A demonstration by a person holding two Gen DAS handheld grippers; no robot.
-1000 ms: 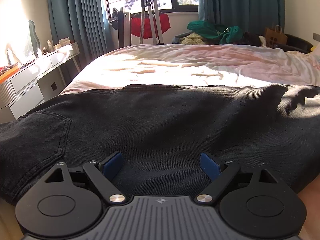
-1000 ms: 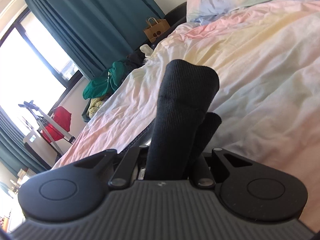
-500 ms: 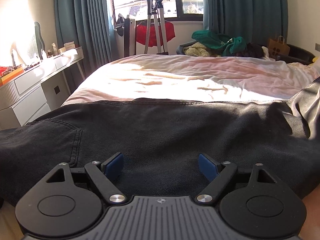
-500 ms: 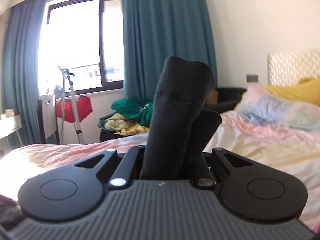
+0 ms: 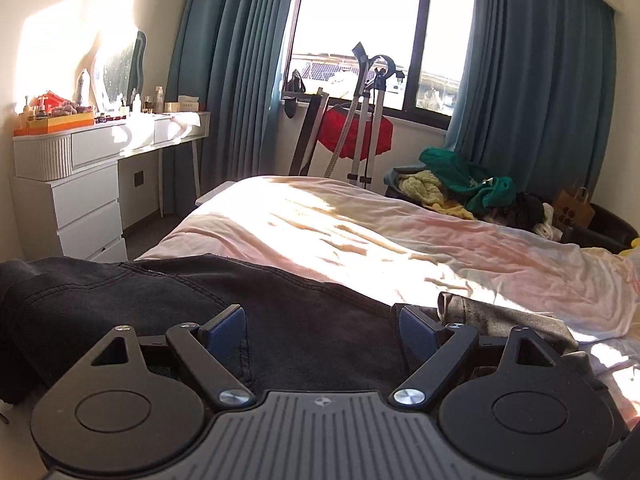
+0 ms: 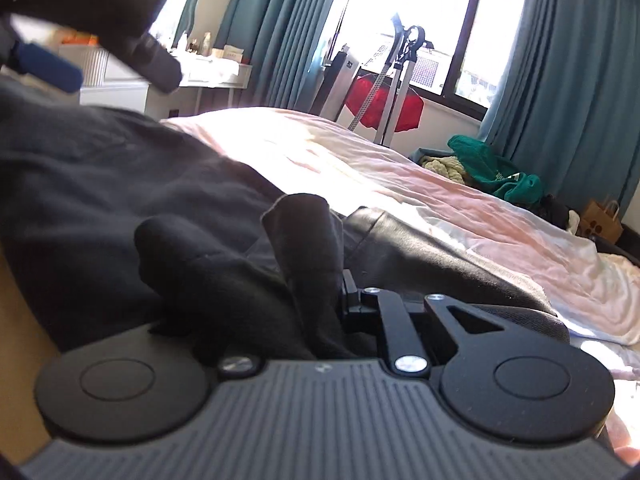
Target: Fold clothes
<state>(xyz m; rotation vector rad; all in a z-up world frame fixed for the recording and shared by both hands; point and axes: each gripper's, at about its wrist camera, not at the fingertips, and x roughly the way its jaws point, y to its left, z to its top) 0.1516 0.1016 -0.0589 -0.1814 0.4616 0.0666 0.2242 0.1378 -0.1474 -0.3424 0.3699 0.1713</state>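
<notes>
Black jeans (image 5: 160,300) lie across the near edge of the bed; they also show in the right wrist view (image 6: 120,184). My left gripper (image 5: 322,330) is open just above them, with blue pads (image 5: 224,330) spread wide and nothing between them. My right gripper (image 6: 320,280) is shut on a bunched fold of the jeans (image 6: 304,236), low over the spread part; its fingers are hidden by the cloth. The left gripper appears blurred at the upper left of the right wrist view (image 6: 52,68).
The pale pink bedsheet (image 5: 380,240) stretches beyond the jeans. A white dresser (image 5: 80,192) stands left of the bed. A red bag and stand (image 5: 356,136) are under the window. A pile of green and yellow clothes (image 5: 460,188) lies at the far side.
My right gripper has carried the held part of the jeans from high in the air over and down onto the spread part. My left gripper has moved back and tilted up, still open.
</notes>
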